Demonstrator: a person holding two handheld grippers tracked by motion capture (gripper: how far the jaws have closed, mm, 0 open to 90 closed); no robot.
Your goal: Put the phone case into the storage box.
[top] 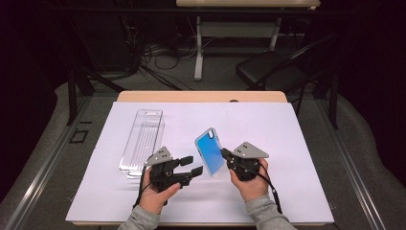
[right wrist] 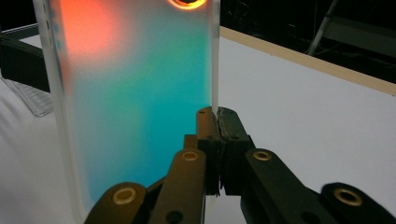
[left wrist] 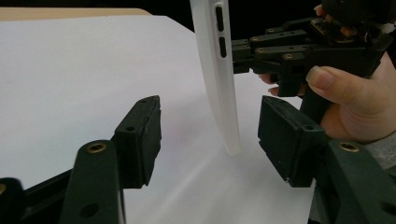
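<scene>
- Two hand-held grippers are over the near half of a white sheet (top: 268, 124) that covers the table (top: 201, 96).
- The right gripper (top: 224, 153) sits right of centre, gripped from below by the person's right hand (top: 250, 184). Its jaws are pinched tight on the right edge of a phone case (top: 210, 151).
- In the right gripper view the two pads meet on the thin side wall of the phone case (right wrist: 135, 107), low on that edge. The case glows teal, with an orange patch at its upper left.
- The phone case is lifted off the sheet and tilted, blue face up and toward the camera in the high view. It lies between the two grippers, nearer the right one.
- In the left gripper view the phone case (left wrist: 219, 79) stands edge-on, white, with two dark button slots near its top. Its lower end hangs between the left gripper's pads without touching either one; it is closer to the right-hand pad.
- The left gripper (top: 195, 165) is left of centre, held by the left hand (top: 155, 194), pointing right toward the case. Its jaws stand partly apart, holding nothing.
- A clear plastic box (top: 142, 141), long and narrow, lies on the sheet to the left, just beyond the left gripper.
- A dark folding chair (top: 270, 69) stands on the floor past the far right of the table.
</scene>
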